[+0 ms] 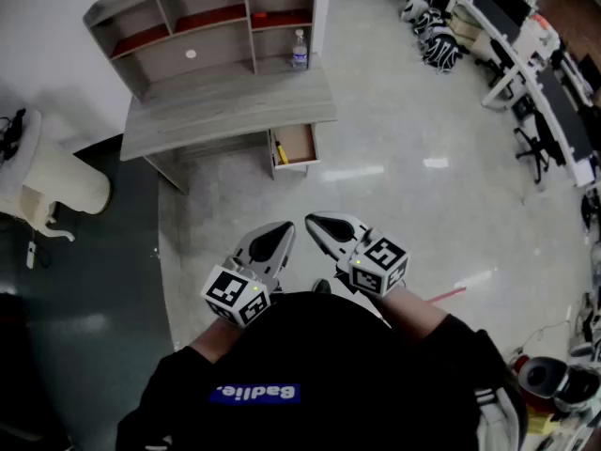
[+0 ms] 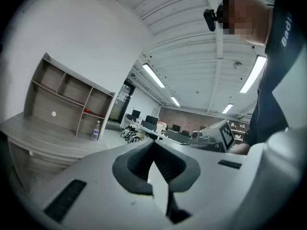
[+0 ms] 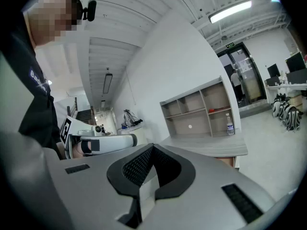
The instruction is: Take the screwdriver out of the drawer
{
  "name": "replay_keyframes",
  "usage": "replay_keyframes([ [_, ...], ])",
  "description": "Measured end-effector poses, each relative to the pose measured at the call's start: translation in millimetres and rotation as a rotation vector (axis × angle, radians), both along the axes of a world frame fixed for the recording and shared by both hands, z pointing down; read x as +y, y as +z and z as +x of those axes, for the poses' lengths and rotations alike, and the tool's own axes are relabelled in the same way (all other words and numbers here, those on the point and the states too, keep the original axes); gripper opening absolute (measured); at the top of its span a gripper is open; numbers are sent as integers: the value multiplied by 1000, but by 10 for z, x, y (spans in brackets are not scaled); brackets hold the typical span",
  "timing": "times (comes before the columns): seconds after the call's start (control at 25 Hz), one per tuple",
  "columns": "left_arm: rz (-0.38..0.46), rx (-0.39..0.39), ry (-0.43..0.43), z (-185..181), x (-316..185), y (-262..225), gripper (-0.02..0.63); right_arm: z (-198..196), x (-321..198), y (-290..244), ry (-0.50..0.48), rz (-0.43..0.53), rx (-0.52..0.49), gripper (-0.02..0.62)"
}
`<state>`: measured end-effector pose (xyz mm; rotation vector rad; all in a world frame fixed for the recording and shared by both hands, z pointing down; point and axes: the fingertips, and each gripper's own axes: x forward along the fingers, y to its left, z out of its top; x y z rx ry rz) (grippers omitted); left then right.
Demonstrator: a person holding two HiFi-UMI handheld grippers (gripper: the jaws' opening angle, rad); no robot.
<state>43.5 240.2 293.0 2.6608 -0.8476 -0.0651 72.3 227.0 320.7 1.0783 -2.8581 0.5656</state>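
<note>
We're holding the left hand-held gripper (image 1: 285,229) and right hand-held gripper (image 1: 314,222) closed and empty, well back from the open drawer (image 1: 299,144).

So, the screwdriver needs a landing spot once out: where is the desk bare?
The grey wooden desktop is bare along its whole front, bordered behind by the cubby shelves. Only the clear plastic bottle occupies the back right, above the open drawer.

Drawer (image 1: 299,143) is pulled open under the right end of the desk (image 1: 225,111), well ahead of me. It has a pale front and a bare brown floor. Screwdriver (image 1: 281,152) is inside: yellow handle, lying flat along the drawer's left wall, running front to back. I can't make out the tip at this size.
</note>
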Motion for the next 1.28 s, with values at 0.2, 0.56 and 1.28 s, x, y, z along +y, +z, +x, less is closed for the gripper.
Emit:
replay_keyframes([
  [0.2,1,13,-3,-16,-20,12,-2,-2,-35,-25,5,10,-3,29],
  [0.56,1,12,2,-10,-46,66,-2,9,-70,-13,4,6,-4,29],
  [1.28,-9,-11,-62,404,-232,117,-2,514,-318,166,8,-20,-2,31],
])
